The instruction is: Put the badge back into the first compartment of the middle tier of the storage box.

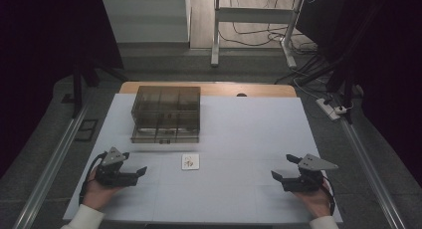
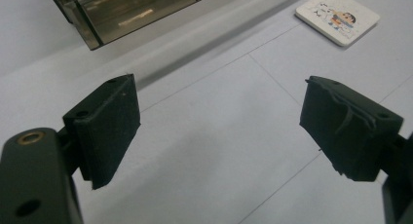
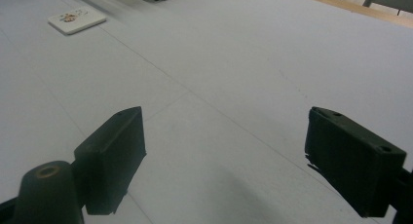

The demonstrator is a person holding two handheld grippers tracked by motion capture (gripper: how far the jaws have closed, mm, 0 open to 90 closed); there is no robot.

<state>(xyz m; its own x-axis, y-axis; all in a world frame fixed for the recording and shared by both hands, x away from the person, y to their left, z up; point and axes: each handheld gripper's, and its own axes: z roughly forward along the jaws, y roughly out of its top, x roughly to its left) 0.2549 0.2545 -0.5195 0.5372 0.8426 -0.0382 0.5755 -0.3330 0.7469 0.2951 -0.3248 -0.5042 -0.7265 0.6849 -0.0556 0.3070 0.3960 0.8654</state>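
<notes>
The white square card (image 1: 190, 162) lay flat on the white table (image 1: 249, 134), just in front of the smoked plastic compartment box (image 1: 166, 114). It carried a small cartoon print; no writing was legible. The left gripper (image 1: 135, 165) and right gripper (image 1: 282, 167) flanked it, well apart, jaws spread and empty.

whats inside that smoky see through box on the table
The smoky transparent plastic box is split by dividers into compartments, and those visible through its top look empty. The tinted walls and glare hide the bottom corners, so something small there cannot be ruled out.
</notes>
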